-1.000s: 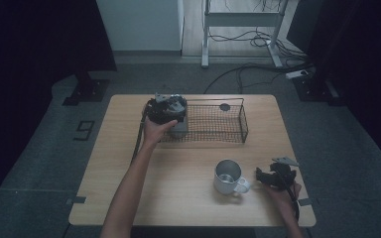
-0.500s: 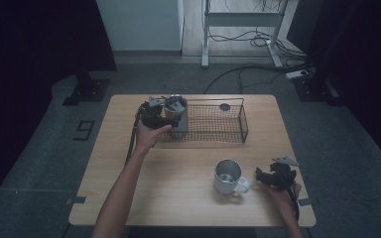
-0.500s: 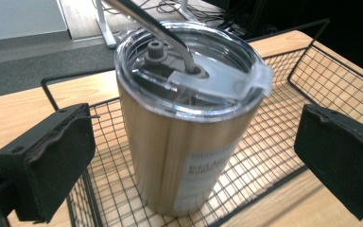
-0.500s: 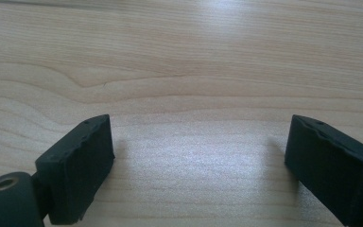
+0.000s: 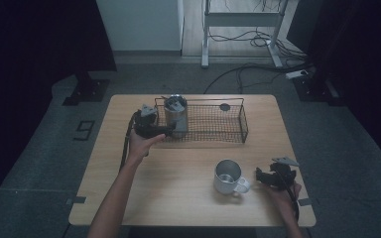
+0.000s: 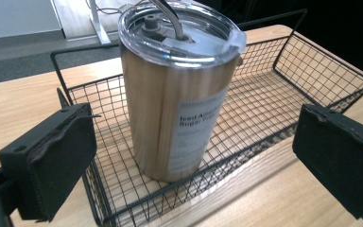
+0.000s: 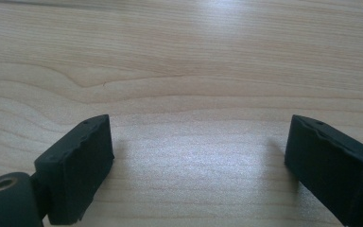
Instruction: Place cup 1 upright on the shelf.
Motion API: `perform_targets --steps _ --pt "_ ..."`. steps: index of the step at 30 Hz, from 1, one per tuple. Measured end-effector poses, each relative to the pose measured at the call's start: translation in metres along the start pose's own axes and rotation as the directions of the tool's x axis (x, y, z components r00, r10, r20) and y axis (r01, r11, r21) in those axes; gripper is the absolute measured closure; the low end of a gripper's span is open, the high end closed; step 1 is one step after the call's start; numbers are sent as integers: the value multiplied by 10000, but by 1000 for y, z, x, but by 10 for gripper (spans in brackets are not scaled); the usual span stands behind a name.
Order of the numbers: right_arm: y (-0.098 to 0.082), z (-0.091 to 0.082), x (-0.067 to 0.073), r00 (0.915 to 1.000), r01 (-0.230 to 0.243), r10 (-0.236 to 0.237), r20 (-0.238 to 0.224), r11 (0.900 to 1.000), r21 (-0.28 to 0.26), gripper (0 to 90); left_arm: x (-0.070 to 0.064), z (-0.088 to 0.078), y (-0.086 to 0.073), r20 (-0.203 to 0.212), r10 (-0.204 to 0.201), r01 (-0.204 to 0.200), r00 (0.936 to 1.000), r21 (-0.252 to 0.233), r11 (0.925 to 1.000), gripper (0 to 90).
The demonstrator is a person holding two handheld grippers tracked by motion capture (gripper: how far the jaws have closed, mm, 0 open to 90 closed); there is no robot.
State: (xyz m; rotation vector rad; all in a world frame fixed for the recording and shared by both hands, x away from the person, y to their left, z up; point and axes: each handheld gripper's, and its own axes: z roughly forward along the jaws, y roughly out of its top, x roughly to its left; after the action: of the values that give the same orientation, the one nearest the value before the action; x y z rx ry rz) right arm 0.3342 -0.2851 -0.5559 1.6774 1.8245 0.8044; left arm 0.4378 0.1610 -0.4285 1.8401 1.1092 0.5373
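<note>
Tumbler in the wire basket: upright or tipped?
Upright: the tumbler stands on its base inside the wire basket, lid on top.

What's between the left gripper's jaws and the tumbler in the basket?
The wire basket's near wall. The steel tumbler stands upright inside at the basket's left end, and the left gripper sits open outside it, so the low rim crosses in front of the tumbler's base. The tumbler's upper body is unobstructed.
</note>
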Motion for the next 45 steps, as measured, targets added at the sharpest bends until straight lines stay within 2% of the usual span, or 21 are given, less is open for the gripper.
perform_targets --steps 6,12,17,21,24,32,35,45 --pt "0 0 0 10000 -9 9 2 10000 13 84 -4 -12 -16 162 36 -37 9999 19 10000 19" --pt "0 0 0 10000 -8 8 7 10000 13 83 -6 -24 -40 362 -97 92 9993 144 9999 28" --pt "0 0 0 10000 -10 10 7 10000 13 84 -7 -32 -61 259 26 -35 9997 337 9994 32" --pt "0 0 0 10000 -12 12 10 10000 13 83 -6 -38 -78 352 -39 20 9994 527 9986 46" --pt "0 0 0 10000 -11 11 11 10000 12 83 -4 -42 -92 227 -24 7 9997 726 9974 52" --pt "0 0 0 10000 -25 25 55 10000 8 84 2 -46 -121 202 -252 227 9995 1138 9932 63" --pt "0 0 0 10000 -44 44 79 10000 6 84 5 -44 -128 91 -171 156 9998 1464 9891 68" --pt "0 0 0 10000 -49 49 74 10000 7 85 2 -42 -138 75 -216 200 9997 1757 9842 75"
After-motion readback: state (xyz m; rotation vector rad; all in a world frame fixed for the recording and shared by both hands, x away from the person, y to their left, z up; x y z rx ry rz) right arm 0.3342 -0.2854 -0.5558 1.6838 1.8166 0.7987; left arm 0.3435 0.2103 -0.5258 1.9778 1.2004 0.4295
